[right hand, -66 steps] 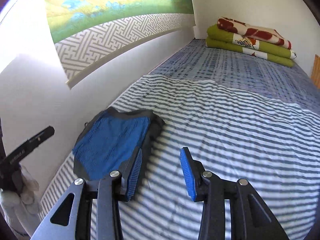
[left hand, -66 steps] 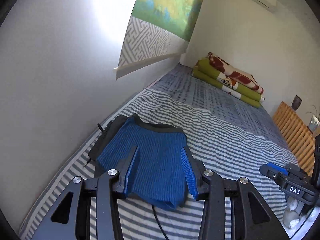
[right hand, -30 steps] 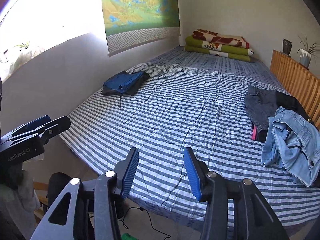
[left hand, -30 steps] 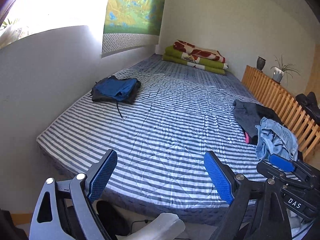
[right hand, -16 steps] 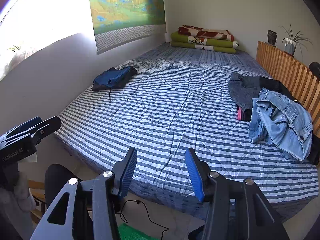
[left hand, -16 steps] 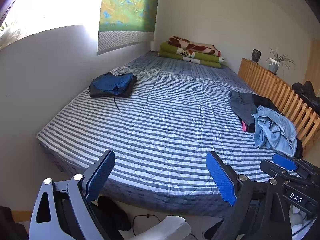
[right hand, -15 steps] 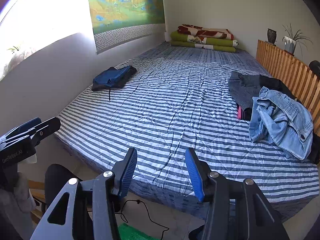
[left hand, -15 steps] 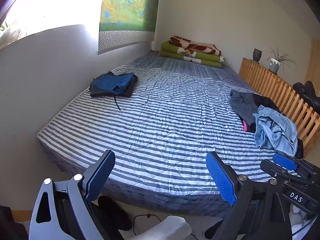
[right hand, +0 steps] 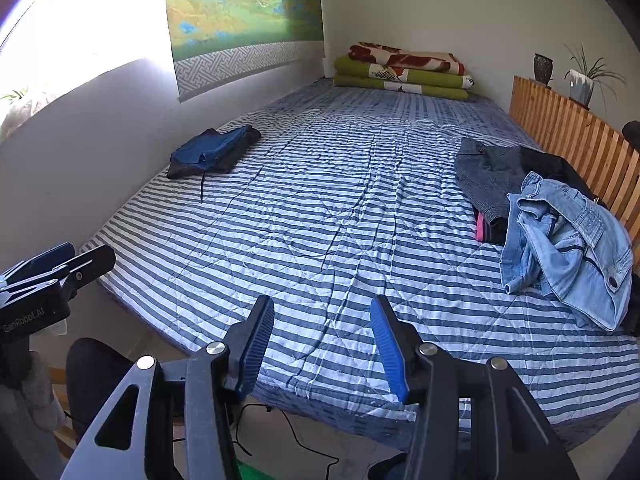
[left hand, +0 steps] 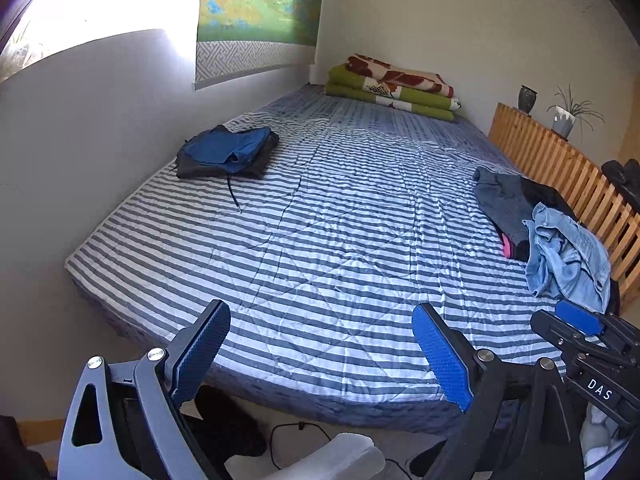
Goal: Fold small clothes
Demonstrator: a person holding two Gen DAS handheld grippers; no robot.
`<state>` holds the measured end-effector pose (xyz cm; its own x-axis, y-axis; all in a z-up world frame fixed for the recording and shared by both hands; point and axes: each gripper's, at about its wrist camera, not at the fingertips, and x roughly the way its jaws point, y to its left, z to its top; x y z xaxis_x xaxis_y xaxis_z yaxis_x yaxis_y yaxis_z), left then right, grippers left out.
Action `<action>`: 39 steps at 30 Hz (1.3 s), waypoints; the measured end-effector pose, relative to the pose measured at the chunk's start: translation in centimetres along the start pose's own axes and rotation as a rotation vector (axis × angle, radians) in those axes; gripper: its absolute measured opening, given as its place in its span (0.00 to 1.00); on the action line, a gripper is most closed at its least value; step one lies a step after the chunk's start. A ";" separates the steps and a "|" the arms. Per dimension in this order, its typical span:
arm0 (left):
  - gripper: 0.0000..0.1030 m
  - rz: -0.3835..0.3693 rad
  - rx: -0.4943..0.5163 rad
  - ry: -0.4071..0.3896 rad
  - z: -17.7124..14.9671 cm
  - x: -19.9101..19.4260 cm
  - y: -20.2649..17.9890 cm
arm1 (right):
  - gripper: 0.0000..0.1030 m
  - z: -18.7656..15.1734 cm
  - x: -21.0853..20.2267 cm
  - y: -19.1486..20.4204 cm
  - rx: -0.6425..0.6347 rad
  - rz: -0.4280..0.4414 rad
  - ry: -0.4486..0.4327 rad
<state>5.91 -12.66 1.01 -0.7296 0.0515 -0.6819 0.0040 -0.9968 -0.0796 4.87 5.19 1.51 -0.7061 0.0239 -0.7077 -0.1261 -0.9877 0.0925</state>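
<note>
Folded blue knit shorts [left hand: 226, 152] with dark trim lie at the upper left of the frame on the blue-and-white striped bed [left hand: 340, 248], by the wall. You have pulled both claws back past the bed's near edge since two seconds ago. Your left claw [left hand: 320, 354] gapes wide, empty; your right claw [right hand: 322, 346] is open and empty too. Crumpled light-blue denim [right hand: 568, 248] lies at right.
</note>
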 end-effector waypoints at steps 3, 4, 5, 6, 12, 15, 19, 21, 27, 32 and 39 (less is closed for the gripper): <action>0.91 0.004 -0.002 0.009 0.1 0.8 -0.1 | 0.45 0.2 0.6 -0.2 -0.001 0.000 0.007; 0.91 0.006 -0.001 0.010 0.1 1.0 -0.1 | 0.45 0.2 0.8 -0.2 -0.002 0.002 0.011; 0.91 0.009 -0.001 0.011 0.1 1.1 -0.2 | 0.45 0.2 1.0 -0.2 -0.003 0.006 0.014; 0.91 0.011 -0.003 0.011 0.1 1.2 -0.1 | 0.45 0.2 1.2 -0.1 -0.004 0.007 0.017; 0.92 0.017 -0.025 0.019 0.1 2.1 0.8 | 0.45 0.5 1.9 0.4 -0.011 0.007 0.028; 0.91 0.015 -0.031 0.027 0.0 2.6 1.0 | 0.45 0.5 2.4 0.6 -0.016 0.002 0.035; 0.91 0.013 -0.036 0.030 0.0 3.1 1.4 | 0.45 0.5 3.0 0.8 -0.018 0.003 0.051; 0.92 0.013 -0.040 0.031 0.0 3.3 1.6 | 0.45 0.6 3.1 1.0 -0.022 0.001 0.052; 0.92 0.011 -0.045 0.037 0.1 3.8 1.9 | 0.45 0.8 3.2 1.3 -0.026 -0.005 0.048; 0.91 0.008 -0.045 0.035 0.1 4.0 2.0 | 0.45 0.9 3.4 1.4 -0.025 -0.012 0.048; 0.92 0.008 -0.040 0.043 -0.3 4.4 1.6 | 0.45 0.7 3.6 1.5 -0.026 -0.020 0.056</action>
<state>2.87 -14.05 -2.34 -0.6997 0.0467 -0.7129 0.0379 -0.9940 -0.1024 1.64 3.95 -0.44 -0.6632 0.0354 -0.7476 -0.1207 -0.9909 0.0602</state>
